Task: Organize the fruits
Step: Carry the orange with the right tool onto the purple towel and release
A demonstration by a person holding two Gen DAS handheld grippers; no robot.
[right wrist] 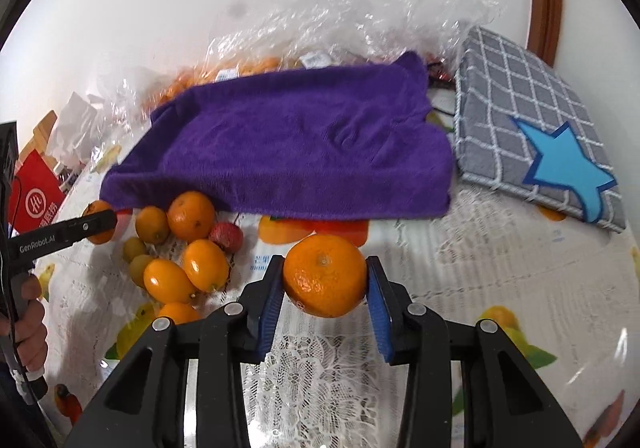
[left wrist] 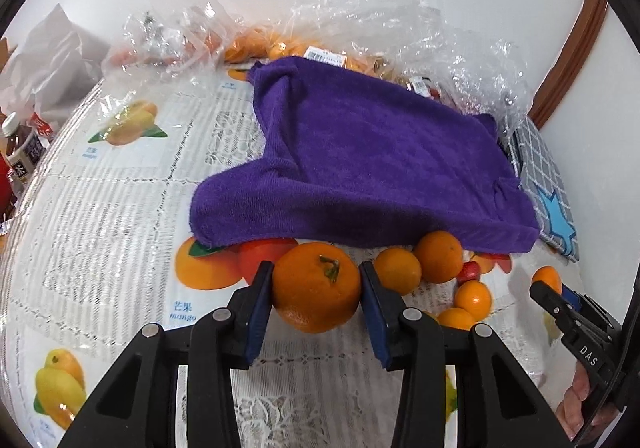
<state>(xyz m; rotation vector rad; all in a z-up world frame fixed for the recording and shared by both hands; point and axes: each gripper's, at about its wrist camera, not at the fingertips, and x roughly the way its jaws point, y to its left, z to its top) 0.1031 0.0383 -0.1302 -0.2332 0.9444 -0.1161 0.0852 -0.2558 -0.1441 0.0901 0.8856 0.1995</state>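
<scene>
White wall (right wrist: 160, 7) across the frame top; fruit-print lace tablecloth (left wrist: 100, 215) below. Purple towel (left wrist: 372, 151) mid-frame, crinkled clear plastic bags (left wrist: 400, 19) behind it, grey checked star cushion (right wrist: 532, 123) at right. Loose kumquats and small oranges (right wrist: 192, 248) cluster at the towel's lower edge. Left gripper (left wrist: 316, 284) clamps a stemmed mandarin (left wrist: 316, 288); right gripper (right wrist: 325, 280) clamps another mandarin (right wrist: 325, 282), lower centre.
</scene>
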